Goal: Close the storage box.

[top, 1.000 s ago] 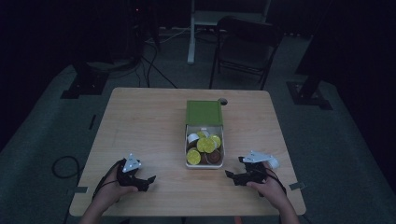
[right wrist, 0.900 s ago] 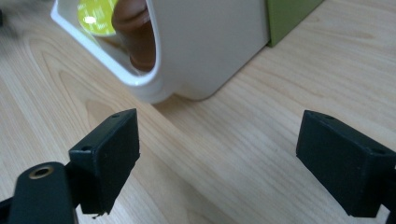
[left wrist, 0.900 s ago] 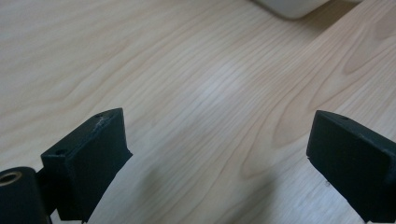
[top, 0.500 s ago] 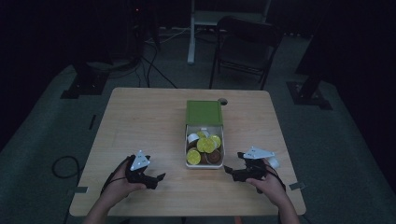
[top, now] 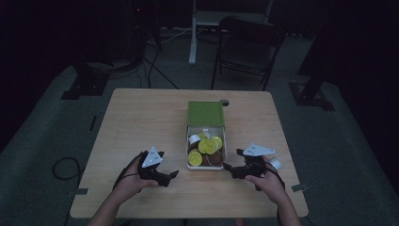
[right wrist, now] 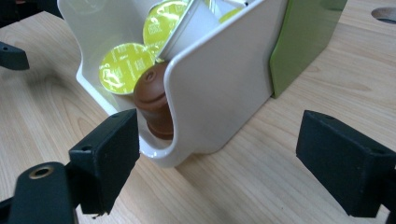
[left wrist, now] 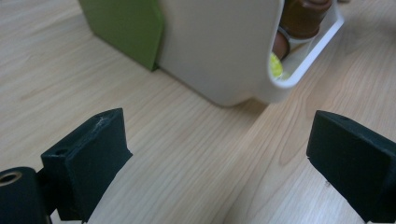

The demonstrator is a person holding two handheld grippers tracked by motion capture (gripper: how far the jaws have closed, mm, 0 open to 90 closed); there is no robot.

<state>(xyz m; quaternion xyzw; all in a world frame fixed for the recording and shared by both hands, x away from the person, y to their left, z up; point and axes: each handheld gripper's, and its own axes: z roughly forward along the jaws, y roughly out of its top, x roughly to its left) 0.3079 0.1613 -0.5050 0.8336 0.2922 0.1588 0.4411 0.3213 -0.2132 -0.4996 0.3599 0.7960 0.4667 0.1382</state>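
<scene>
A white drawer tray [top: 205, 168] slid out of a green sleeve [top: 205, 113] sits at the table's middle, holding yellow-lidded and brown coffee capsules [top: 207, 146]. My left gripper [top: 170, 175] rests on the table just left of the tray's front, open, its jaws pointing at the tray's white side wall [left wrist: 219, 51]. My right gripper [top: 228, 167] lies to the right of the tray's front corner, open too. Its view shows the tray [right wrist: 219, 88] between the wide jaws, with a brown capsule [right wrist: 154, 98] and yellow lids [right wrist: 123, 67] inside. Nothing is held by either gripper [left wrist: 219, 158] [right wrist: 224, 158].
A small white capsule [top: 275, 164] lies on the table by the person's right hand. There is a round hole [top: 224, 101] in the tabletop behind the sleeve. A folding chair [top: 244, 47] stands beyond the far edge. The left gripper's jaw tip [right wrist: 11, 56] shows past the tray.
My left gripper has moved right, toward the tray's left side. My right gripper has edged slightly left and forward toward the tray's front corner.
</scene>
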